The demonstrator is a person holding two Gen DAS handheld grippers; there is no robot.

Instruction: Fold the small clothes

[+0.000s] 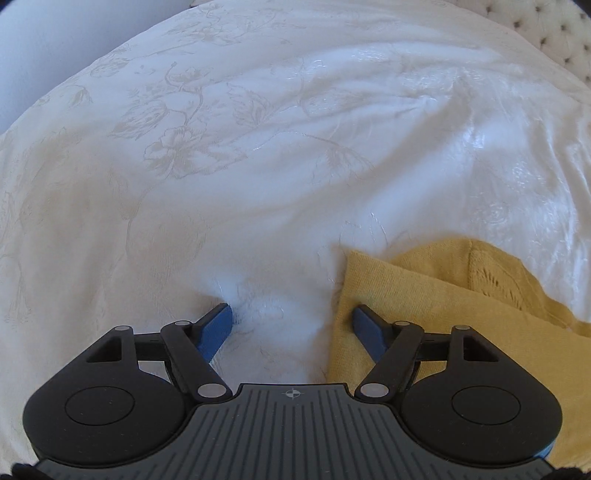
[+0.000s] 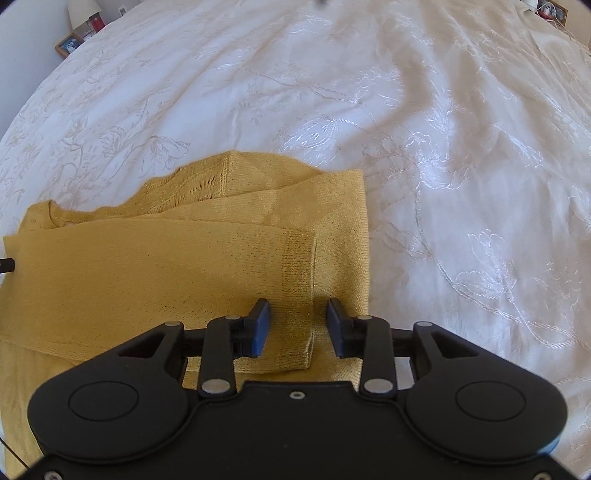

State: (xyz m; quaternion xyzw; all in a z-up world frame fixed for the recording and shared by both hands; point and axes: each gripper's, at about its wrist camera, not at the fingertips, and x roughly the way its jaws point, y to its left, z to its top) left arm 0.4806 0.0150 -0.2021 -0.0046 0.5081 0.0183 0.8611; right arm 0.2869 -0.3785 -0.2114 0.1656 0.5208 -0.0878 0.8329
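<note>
A mustard-yellow knit sweater (image 2: 207,254) lies partly folded on a white embroidered bedspread (image 2: 443,147), a sleeve laid across its body with the ribbed cuff (image 2: 297,273) near its right edge. My right gripper (image 2: 298,314) is open, its blue fingers either side of the cuff, just above it. In the left wrist view the sweater (image 1: 443,314) fills the lower right. My left gripper (image 1: 291,317) is wide open over the sweater's left edge: its right finger is over the yellow knit, its left finger over the bedspread (image 1: 221,166).
A tufted headboard (image 1: 546,33) shows at the top right of the left wrist view. A bedside stand with a lamp (image 2: 83,11) and framed photo (image 2: 68,44) sits beyond the bed's far left corner.
</note>
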